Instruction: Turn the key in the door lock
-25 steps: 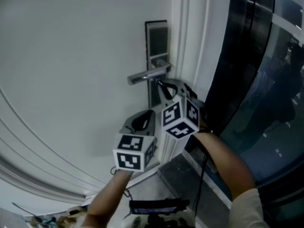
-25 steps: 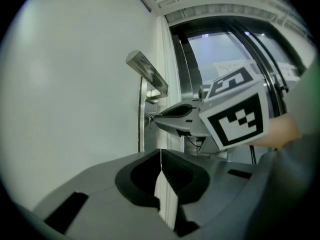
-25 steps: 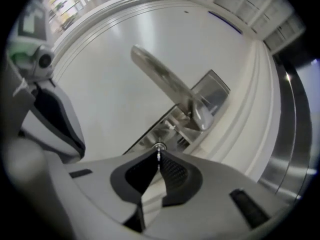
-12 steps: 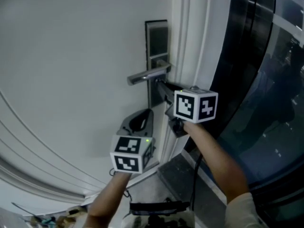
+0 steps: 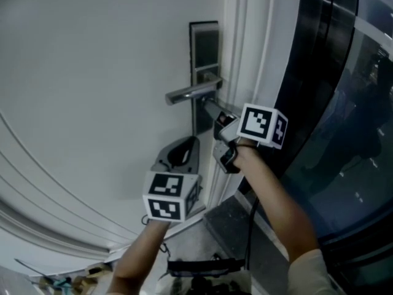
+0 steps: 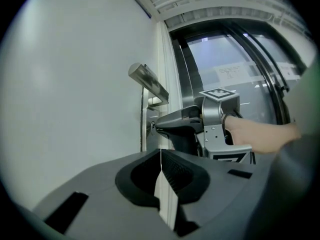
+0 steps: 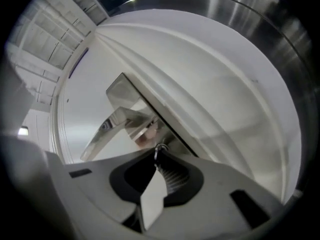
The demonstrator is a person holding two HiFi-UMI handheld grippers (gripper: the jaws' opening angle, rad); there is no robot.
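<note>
Around key [image 7: 159, 149], right gripper [image 5: 209, 108]: rolled, jaws looser.

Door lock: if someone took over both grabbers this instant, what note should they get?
Left gripper: fingers shut, empty, held level below the handle.
Right gripper: fingers on the key in the lock plate, just opening a little.
Done: the right gripper has rolled since a second ago, presumably turning the key.
Left: check whether the lock released; then free the key or press the handle.
</note>
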